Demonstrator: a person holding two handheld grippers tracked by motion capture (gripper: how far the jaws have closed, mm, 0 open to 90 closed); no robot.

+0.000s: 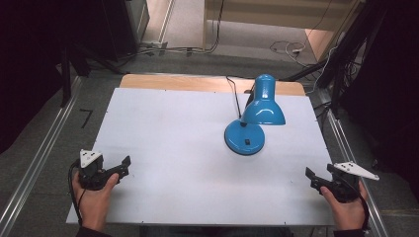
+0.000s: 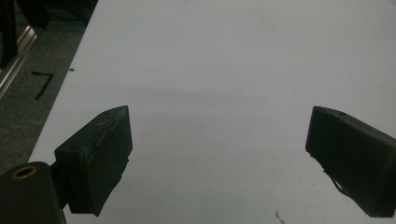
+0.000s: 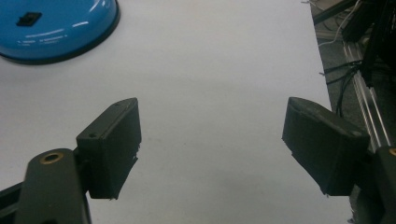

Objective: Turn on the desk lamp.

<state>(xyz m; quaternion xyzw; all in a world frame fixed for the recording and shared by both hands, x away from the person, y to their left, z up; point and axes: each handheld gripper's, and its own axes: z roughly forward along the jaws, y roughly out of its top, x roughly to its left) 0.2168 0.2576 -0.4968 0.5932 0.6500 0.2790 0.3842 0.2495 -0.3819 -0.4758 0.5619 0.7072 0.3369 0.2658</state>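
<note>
A white surface (image 1: 173,148) spreads across the high view, and on it, right of center and toward the upper half of the frame, stands the blue desk lamp (image 1: 257,111), shade tilted down over its round base (image 1: 244,138), black cord (image 1: 234,96) trailing to the far edge. Your left claw (image 1: 123,165) waits at the lower left, jaws spread wide and holding nothing; your right claw (image 1: 312,177) waits at the lower right, equally wide and empty, well apart from the lamp. The base (image 3: 56,28) sits at the upper left of the right gripper view, so the right claw looks the likelier one to lead; approach low and steady the base before touching the small switch (image 1: 247,142). No containers stand on the surface.
</note>
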